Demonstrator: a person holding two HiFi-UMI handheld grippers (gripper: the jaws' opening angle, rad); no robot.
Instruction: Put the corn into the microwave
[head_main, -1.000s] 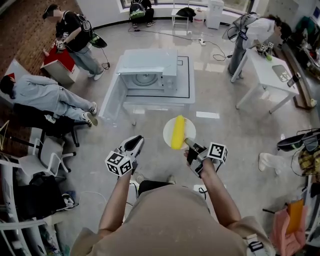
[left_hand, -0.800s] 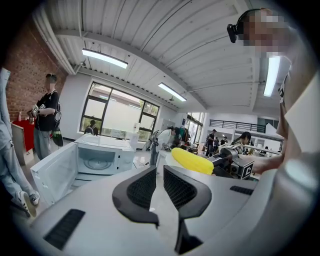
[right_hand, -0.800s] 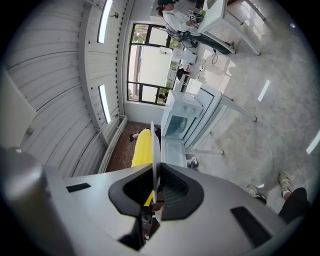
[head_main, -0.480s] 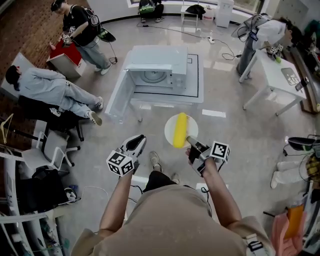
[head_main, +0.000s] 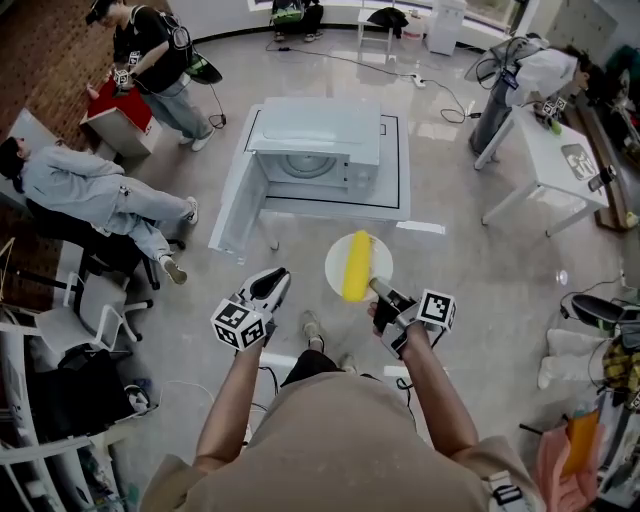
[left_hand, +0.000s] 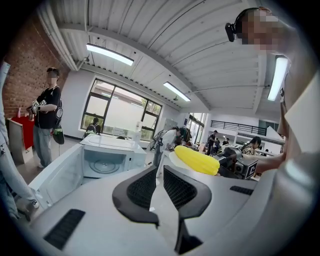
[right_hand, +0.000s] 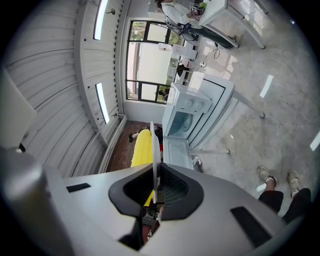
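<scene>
A yellow corn cob (head_main: 356, 265) lies on a round white plate (head_main: 380, 262). My right gripper (head_main: 374, 284) is shut on the plate's near rim and holds it level above the floor. In the right gripper view the plate's edge (right_hand: 155, 145) runs between the pads, with the corn (right_hand: 142, 147) to its left. The white microwave (head_main: 320, 145) stands ahead on a low white table, its door (head_main: 238, 205) swung open to the left and its turntable showing. My left gripper (head_main: 274, 276) hovers left of the plate, shut with nothing in it. The left gripper view shows the corn (left_hand: 197, 160) at its right and the open microwave (left_hand: 107, 157) ahead.
A seated person (head_main: 90, 190) and a chair are at the left. Another person (head_main: 150, 60) stands by a red box (head_main: 120, 115). A white table (head_main: 545, 150) with someone bent over it stands at the right. Bags and clothes line the right edge.
Both grippers and the plate with the corn have moved toward the microwave, which now lies a little nearer. Neither grip has changed.
</scene>
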